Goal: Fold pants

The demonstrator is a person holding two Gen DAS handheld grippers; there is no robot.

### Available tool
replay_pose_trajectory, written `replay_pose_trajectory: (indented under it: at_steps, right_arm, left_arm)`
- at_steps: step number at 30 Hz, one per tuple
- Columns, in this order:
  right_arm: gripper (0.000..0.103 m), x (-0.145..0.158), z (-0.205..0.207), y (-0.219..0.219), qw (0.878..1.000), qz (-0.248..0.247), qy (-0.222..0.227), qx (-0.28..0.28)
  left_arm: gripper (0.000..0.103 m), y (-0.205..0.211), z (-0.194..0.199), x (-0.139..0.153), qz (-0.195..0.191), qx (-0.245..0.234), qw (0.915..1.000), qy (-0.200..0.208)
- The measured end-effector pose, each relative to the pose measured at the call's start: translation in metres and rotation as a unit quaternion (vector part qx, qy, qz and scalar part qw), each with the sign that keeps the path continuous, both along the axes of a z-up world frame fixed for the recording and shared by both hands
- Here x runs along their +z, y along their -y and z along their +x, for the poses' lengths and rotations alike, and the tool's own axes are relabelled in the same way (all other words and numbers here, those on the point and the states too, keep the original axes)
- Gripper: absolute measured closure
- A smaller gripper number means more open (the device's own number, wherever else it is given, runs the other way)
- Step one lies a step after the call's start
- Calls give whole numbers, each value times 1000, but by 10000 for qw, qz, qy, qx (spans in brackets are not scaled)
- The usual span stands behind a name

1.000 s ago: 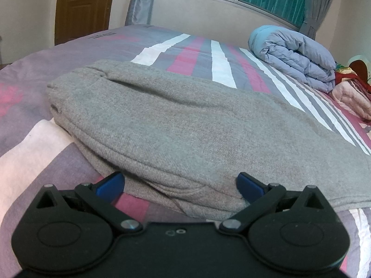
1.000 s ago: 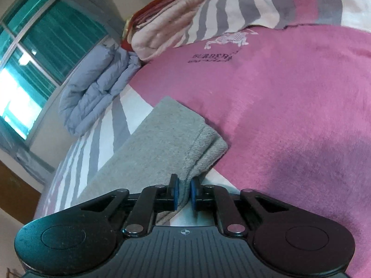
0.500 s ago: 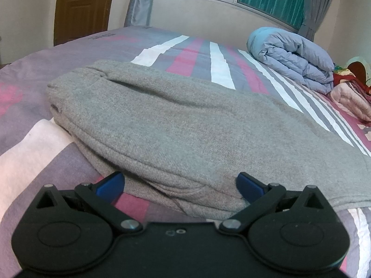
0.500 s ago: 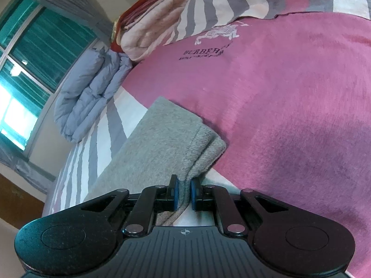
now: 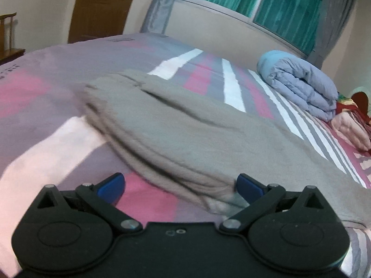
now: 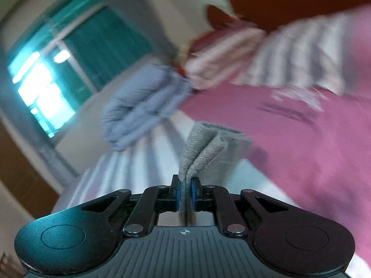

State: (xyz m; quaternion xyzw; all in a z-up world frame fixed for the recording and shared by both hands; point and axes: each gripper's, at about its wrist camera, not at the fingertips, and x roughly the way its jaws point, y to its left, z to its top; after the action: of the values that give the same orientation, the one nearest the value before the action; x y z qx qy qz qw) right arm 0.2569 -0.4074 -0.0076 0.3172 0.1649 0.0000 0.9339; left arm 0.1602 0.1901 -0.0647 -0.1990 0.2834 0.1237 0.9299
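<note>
Nearest in the right wrist view, the right tool (image 6: 185, 194) is pinching a bunched edge of the grey pants (image 6: 204, 148), its blue pads pressed tight on the cloth. A second ago that leg end lay flat on the bed under the same grip; now it stands up off the sheet in a gathered ridge, and the whole view is smeared by motion and tipped toward the window. I judge the fold has begun: the leg end is being lifted to carry it over toward the waist.

In the left wrist view, the left tool (image 5: 179, 185) is spread wide and holds nothing, its right pad just beside the near hem of the pants (image 5: 185, 129). It has shifted a little since the earlier frames, and the picture is slightly blurred. It seems ready to pin or catch the cloth.

The pants are soft, thick knit, already doubled leg on leg, lying lengthwise across the striped bed (image 5: 46, 74) with the waistband at the far left. Beyond them sits a rolled blue duvet (image 5: 299, 83), then the window.
</note>
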Motion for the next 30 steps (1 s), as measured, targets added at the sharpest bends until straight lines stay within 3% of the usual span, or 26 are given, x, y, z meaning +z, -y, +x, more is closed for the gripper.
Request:
replay_pose_trajectory:
  at_steps: [6,10,12,14,16,17,18,19,25,30]
  right_arm:
    - [94,38,16,-110,9916,-546,591,1013]
    - [94,19,21,-204,9752,-834,592,1961]
    - [94,-5,18,-254,9614,-1077,482,2487]
    - [94,-39,16,-305,9387,-1223,223,3214]
    - [85,-77,19,-352,9118,-1631,-498,3735]
    - [78,-86,10,-364,9118,-1900,-343,3625]
    - [63,-87,3,-367,9111,-1982,-126,3613]
    - [59,-87,0,-369,9093,-1866,-81,3719]
    - [59,-62,-4,-364,9028,-1928,341,3830]
    - [59,-70,11,-386,8904,-2084,9,4046]
  left_arm:
    - [6,-18,-27,-1,-167,205,9996,79]
    - [6,-25,-42,1,-150,287,9995,61]
    - [6,-30,-47,4,-129,356,9993,43]
    - [6,-33,-49,4,-201,382,9991,-7]
    - [6,-33,-49,4,-185,302,9993,-121]
    - [6,-31,-50,4,-131,270,9994,-148]
    - [6,-29,-49,4,-79,252,9995,-153]
    - [6,-28,-48,4,-39,241,9996,-160]
    - [6,-17,-35,2,168,-7,9992,-353]
    - [6,-18,-39,1,130,7,9994,-314]
